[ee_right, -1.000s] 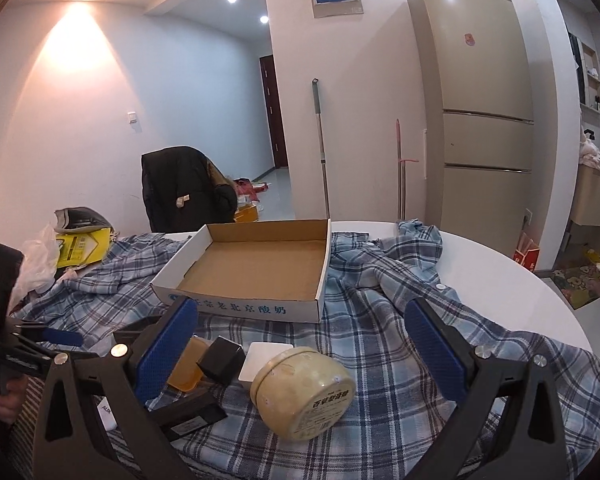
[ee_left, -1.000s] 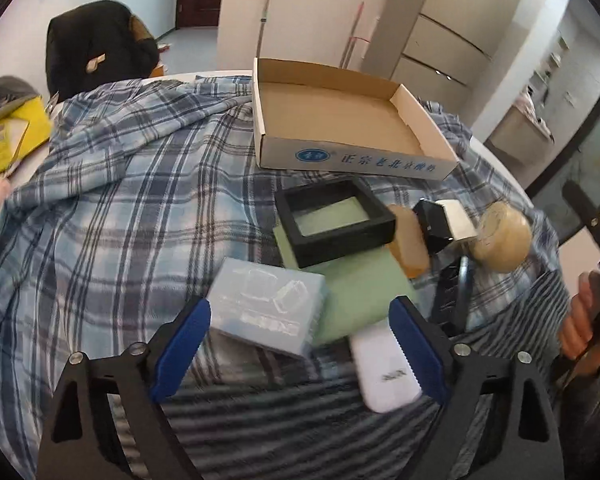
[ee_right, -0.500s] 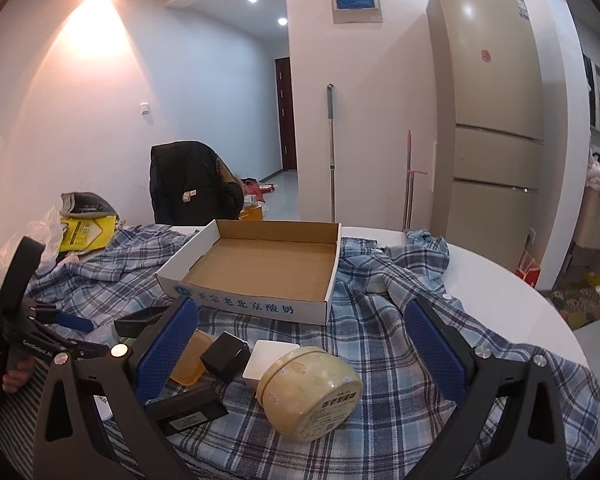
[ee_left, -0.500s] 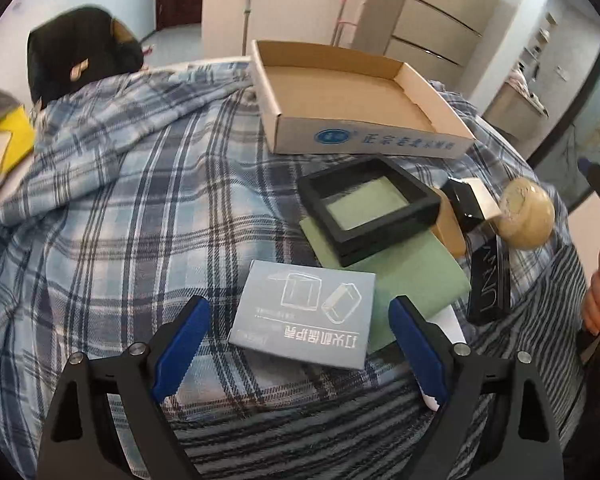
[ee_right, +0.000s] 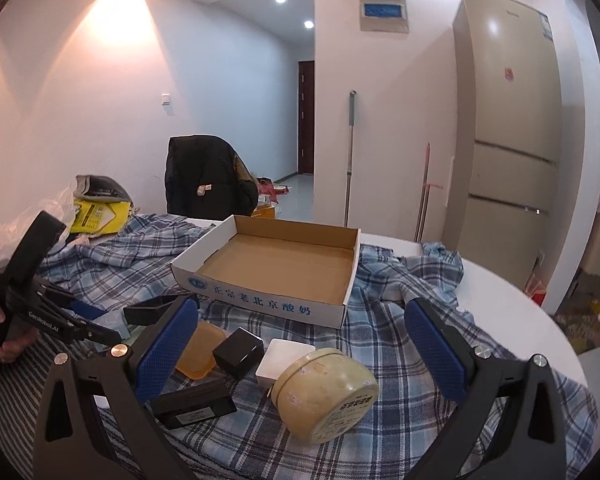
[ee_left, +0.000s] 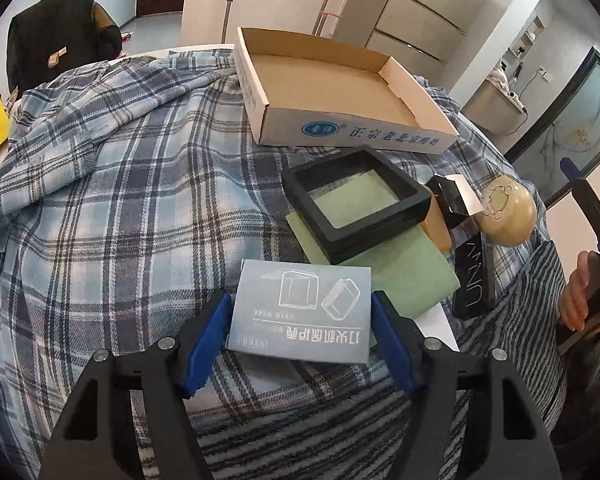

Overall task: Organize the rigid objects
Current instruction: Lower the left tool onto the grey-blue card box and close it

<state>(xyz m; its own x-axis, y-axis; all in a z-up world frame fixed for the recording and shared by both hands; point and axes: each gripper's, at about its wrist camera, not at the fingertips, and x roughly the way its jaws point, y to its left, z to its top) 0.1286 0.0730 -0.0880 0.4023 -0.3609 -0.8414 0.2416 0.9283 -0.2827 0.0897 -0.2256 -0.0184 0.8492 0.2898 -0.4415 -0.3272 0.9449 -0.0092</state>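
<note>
The left gripper [ee_left: 300, 332] was seen with its jaws closing around the grey-blue box [ee_left: 302, 314], which lay flat on the plaid cloth [ee_left: 120, 208] at the near edge of the cluster; the blue pads [ee_left: 210, 338] stood just beside its two short sides, and whether they already pressed could not be told, so no firm hold was assumed. The right gripper [ee_right: 300, 356] was held with its jaws wide apart and nothing clamped, above the cream round tin [ee_right: 326, 392].

Several risks were judged from this. The box's far corner overlapped the green sheet [ee_left: 404, 276], so that sheet, and the black frame [ee_left: 358, 204] resting on it, might be dragged along if the box was lifted carelessly. The pads were set near the box's near end, so it might pivot and slip out once raised. The loose, wrinkled cloth might be pinched under the pads. The cardboard tray [ee_left: 332, 92] lay well beyond, so a weak grip might fail during the carry
</note>
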